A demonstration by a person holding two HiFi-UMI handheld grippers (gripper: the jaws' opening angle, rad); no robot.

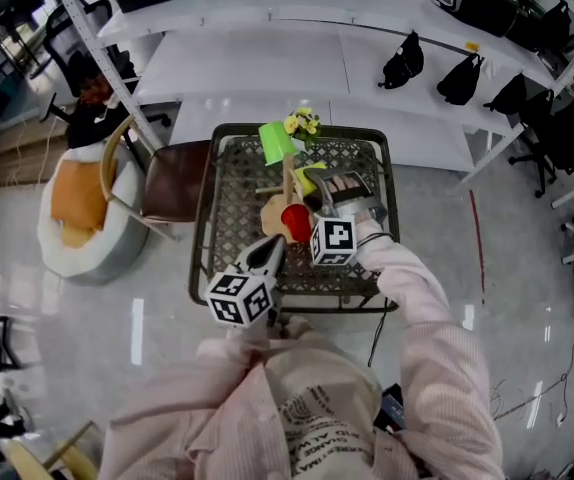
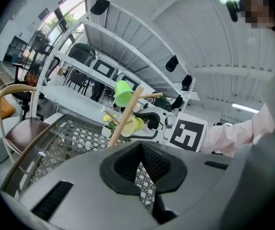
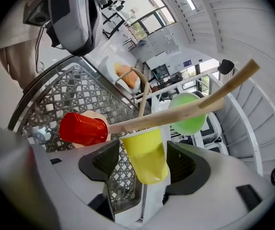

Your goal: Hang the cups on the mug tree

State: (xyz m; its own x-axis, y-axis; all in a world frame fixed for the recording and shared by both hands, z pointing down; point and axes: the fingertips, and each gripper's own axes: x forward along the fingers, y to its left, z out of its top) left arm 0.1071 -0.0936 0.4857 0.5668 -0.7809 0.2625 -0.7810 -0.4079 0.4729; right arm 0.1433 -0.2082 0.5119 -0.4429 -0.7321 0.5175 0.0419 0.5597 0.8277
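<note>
The yellow cup (image 3: 144, 157), smooth tapered plastic, sits rim-up under a round wooden branch of the mug tree (image 3: 176, 115), pinched between the ribbed black pads of the right gripper (image 3: 144, 166). A red cup (image 3: 82, 128) and a green cup (image 3: 189, 114) hang on other branches. The tree stands on a dark metal lattice table (image 1: 232, 208); the left gripper (image 2: 140, 159) is near its front edge, jaws pressed together and empty

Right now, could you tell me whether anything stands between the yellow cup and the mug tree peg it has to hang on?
Nothing visible does. The yellow cup, between the right hand-held gripper's jaws, already has its rim up against the wooden peg. The red cup and green cup sit off to either side.
</note>
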